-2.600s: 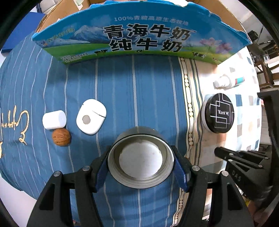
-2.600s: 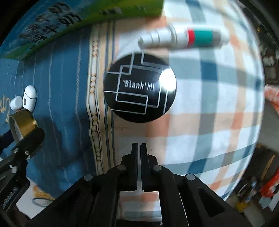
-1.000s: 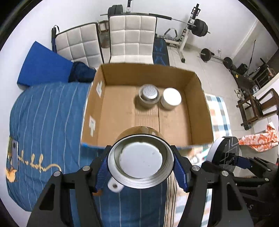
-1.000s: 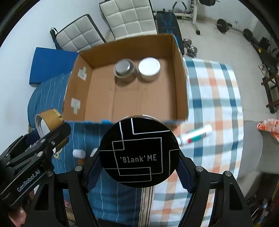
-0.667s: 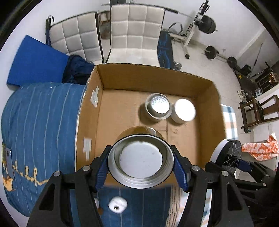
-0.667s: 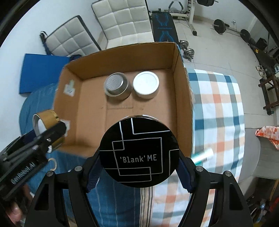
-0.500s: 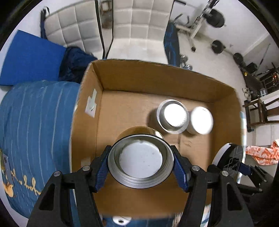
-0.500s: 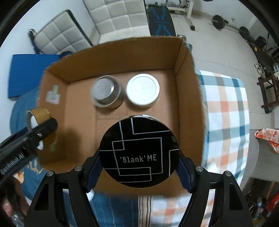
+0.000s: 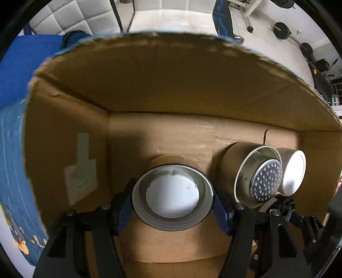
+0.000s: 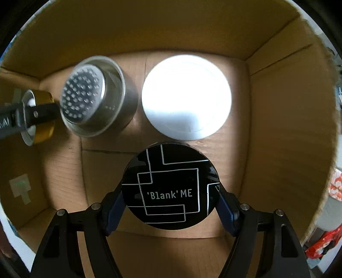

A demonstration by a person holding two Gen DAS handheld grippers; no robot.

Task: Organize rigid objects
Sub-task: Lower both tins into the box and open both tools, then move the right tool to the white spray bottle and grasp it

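My left gripper (image 9: 172, 197) is shut on a gold tin with a silver rim and white inside (image 9: 172, 197), held low inside the cardboard box (image 9: 171, 89), near its left wall. My right gripper (image 10: 170, 188) is shut on a round black jar marked 'Blank' ME (image 10: 170, 188), held inside the same box (image 10: 277, 132) in front of a white-lidded jar (image 10: 186, 97). A silver tin with a dimpled lid (image 9: 257, 174) stands beside the white-lidded jar (image 9: 292, 174). The silver tin (image 10: 94, 104) and the left gripper's gold tin (image 10: 39, 119) also show in the right wrist view.
The box walls rise close around both grippers. A blue striped cloth (image 9: 10, 166) lies left of the box. Padded chairs (image 9: 70, 19) and gym weights (image 9: 282, 30) stand on the floor beyond it.
Both grippers have moved forward and down from above the box into it, each still holding its container. The silver tin and white-lidded jar now appear much closer.
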